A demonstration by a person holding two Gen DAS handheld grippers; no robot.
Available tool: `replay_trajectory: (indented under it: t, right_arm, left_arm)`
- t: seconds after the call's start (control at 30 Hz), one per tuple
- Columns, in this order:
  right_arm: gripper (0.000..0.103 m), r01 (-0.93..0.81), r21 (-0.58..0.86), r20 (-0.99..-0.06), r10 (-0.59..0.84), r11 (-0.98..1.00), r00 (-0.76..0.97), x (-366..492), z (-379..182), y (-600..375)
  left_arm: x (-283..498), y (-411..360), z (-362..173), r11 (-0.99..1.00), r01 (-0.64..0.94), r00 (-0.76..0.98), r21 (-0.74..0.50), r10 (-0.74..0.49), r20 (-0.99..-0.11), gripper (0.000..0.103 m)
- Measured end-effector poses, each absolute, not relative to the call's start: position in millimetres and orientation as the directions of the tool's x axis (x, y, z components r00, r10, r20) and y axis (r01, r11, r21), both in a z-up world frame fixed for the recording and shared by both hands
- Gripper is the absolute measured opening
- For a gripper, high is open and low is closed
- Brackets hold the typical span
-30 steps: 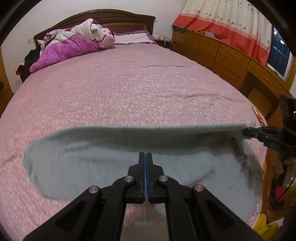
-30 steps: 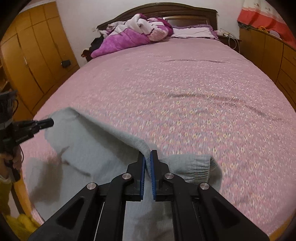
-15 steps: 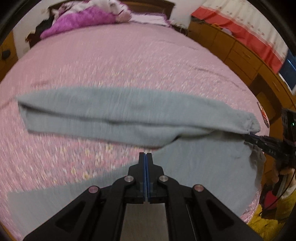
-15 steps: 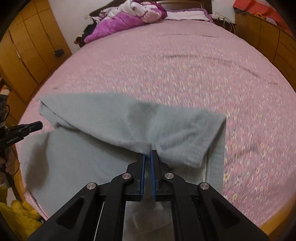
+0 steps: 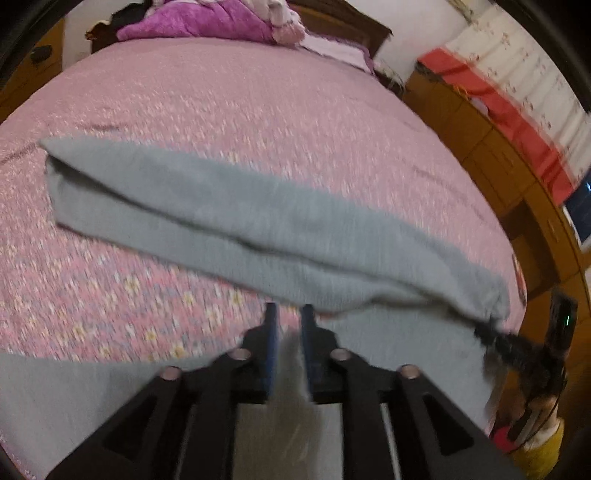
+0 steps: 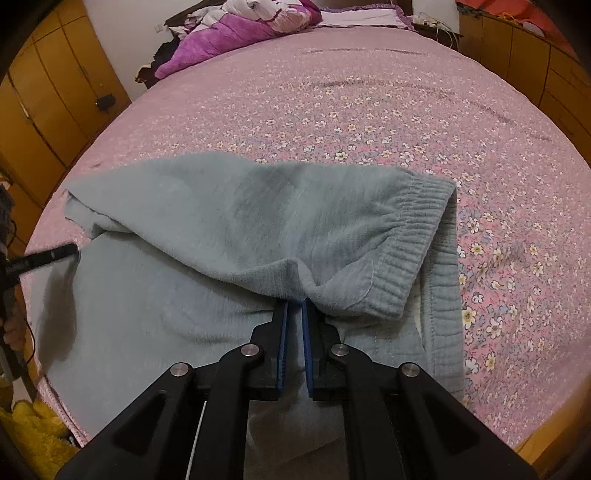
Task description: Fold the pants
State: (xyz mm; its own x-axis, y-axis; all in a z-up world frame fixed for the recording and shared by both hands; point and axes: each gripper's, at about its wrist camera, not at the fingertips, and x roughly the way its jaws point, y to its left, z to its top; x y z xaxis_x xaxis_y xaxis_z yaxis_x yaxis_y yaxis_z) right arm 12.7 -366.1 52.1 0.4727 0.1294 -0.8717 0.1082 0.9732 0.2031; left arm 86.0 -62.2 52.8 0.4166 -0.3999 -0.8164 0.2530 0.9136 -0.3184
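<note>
Grey-green pants (image 5: 258,221) lie on the pink flowered bedspread (image 5: 221,110), one layer folded over the other into a long band. My left gripper (image 5: 289,308) sits at the near edge of that fold. Its jaws are opening, and the cloth edge lies just past the tips, not pinched. In the right wrist view the pants (image 6: 240,221) show their ribbed waistband (image 6: 413,229) turned over. My right gripper (image 6: 294,301) is shut on a puckered bit of the folded edge. Each gripper also shows at the other view's margin: the right gripper (image 5: 495,339) and the left gripper (image 6: 55,253).
A purple duvet (image 6: 229,33) and pillows are heaped at the headboard. Wooden cabinets (image 5: 498,147) under a red-and-white curtain run along one side of the bed, and a wooden wardrobe (image 6: 44,92) along the other. Something yellow (image 6: 29,424) lies below the bed's near corner.
The lifted layer of the pants has come down and now lies folded flat on the lower layer. Both grippers have sunk toward the bed. The left jaws have parted.
</note>
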Motion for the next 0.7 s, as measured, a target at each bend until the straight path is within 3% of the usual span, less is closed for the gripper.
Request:
replay_trajectory:
  t: [0.03,0.1,0.27,0.57,0.7]
  right_arm:
    - [0.003,0.108,0.200,-0.873,0.127,0.974,0.472,13,52,-365]
    - [0.005,0.108,0.196,-0.872,0.123,0.974,0.474,13,52,-364]
    - [0.007,0.125,0.209,-0.866,0.124,0.970,0.485,9,51,-364]
    - [0.008,0.132,0.199,-0.871,0.114,0.971,0.478,6,53,-361]
    - [0.015,0.166,0.217,-0.868,0.113,0.962,0.484,-6,68,-363]
  left_arm:
    - [91,-60,55,0.916,0.232,0.433,-0.328,-0.399,-0.808,0.036]
    - [101,-58,57,0.912,0.211,0.451,-0.352,-0.411,-0.792,0.040]
    - [128,-55,41,0.906,0.103,0.400,-0.411,-0.416,-0.817,0.040]
    - [149,-57,31,0.856,0.016,0.402,-0.516,-0.478,-0.781,0.040]
    - [160,-56,30,0.842,-0.001,0.412,-0.539,-0.491,-0.767,0.038]
